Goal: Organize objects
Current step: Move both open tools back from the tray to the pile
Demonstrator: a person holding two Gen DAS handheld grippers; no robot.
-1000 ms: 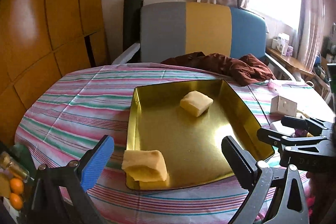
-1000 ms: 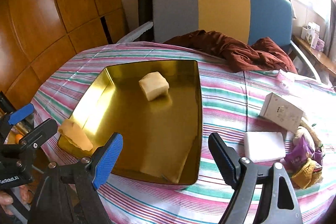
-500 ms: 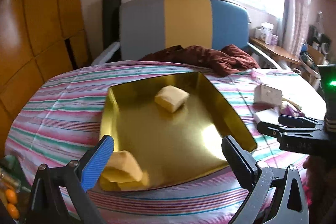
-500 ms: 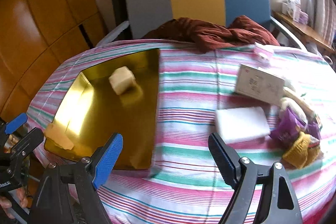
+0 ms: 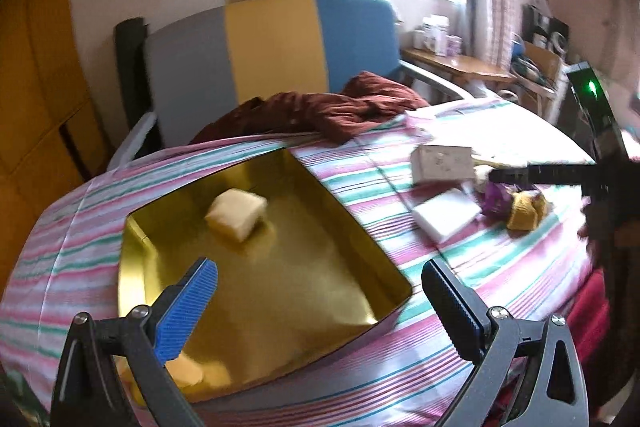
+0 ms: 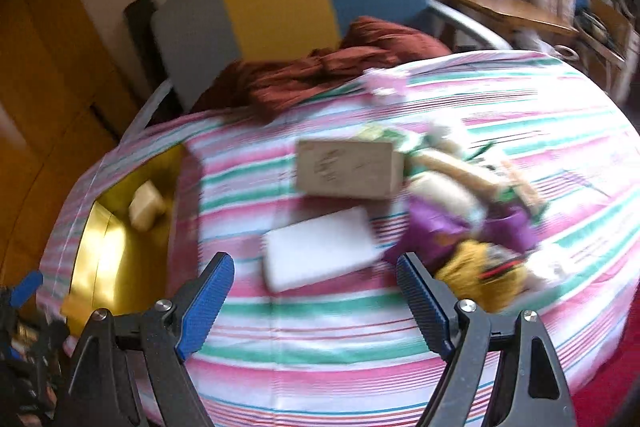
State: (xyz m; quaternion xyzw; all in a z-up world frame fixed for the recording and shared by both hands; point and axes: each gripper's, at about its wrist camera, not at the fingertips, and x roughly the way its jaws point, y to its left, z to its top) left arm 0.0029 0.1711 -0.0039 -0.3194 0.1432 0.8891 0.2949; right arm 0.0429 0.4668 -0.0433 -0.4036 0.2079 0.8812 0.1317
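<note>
The white sponge block (image 6: 320, 247), flat and rectangular, lies just beyond the released, empty right gripper (image 6: 316, 291); left gripper (image 5: 320, 307) likewise released.

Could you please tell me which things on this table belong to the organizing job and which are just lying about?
Job:
gold tray
yellow sponge in the tray
white sponge
cardboard box
purple and yellow pile
right claw, open

Lying about:
brown cloth
chair
</note>
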